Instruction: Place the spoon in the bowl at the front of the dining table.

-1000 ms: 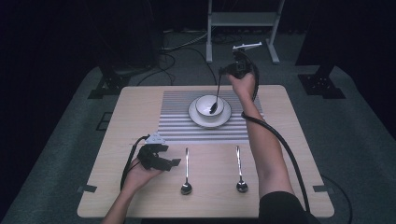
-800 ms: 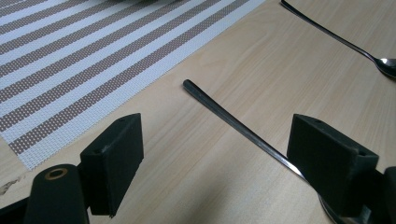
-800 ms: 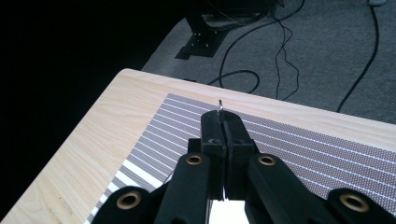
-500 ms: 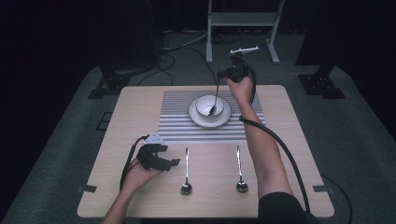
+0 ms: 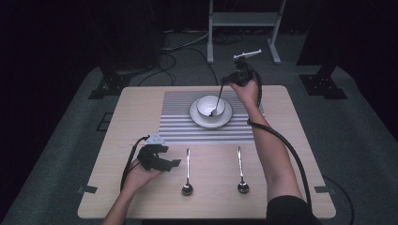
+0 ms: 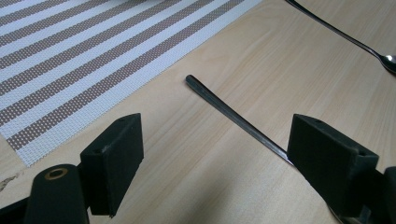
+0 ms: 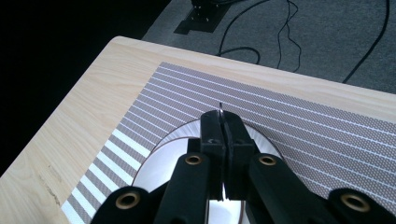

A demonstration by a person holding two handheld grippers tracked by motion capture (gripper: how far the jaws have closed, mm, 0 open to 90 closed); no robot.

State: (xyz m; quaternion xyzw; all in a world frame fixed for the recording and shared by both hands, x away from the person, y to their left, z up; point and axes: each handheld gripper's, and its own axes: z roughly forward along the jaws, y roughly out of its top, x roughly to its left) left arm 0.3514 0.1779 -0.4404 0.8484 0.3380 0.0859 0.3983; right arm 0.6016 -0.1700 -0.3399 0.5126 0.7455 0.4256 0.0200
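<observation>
Wooden table [image 5: 291, 140] | right gripper [image 5: 224, 83] pinching spoon [image 5: 218, 104] over bowl [image 5: 209, 106]

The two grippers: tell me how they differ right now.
The left gripper is open, jaws spread, while the right gripper is shut on a spoon. The left gripper sits low over the bare wood beside a lying spoon; the right gripper is raised at the table's far side, its spoon slanting down into the bowl. Both are black, two-jawed and hand-held.
</observation>
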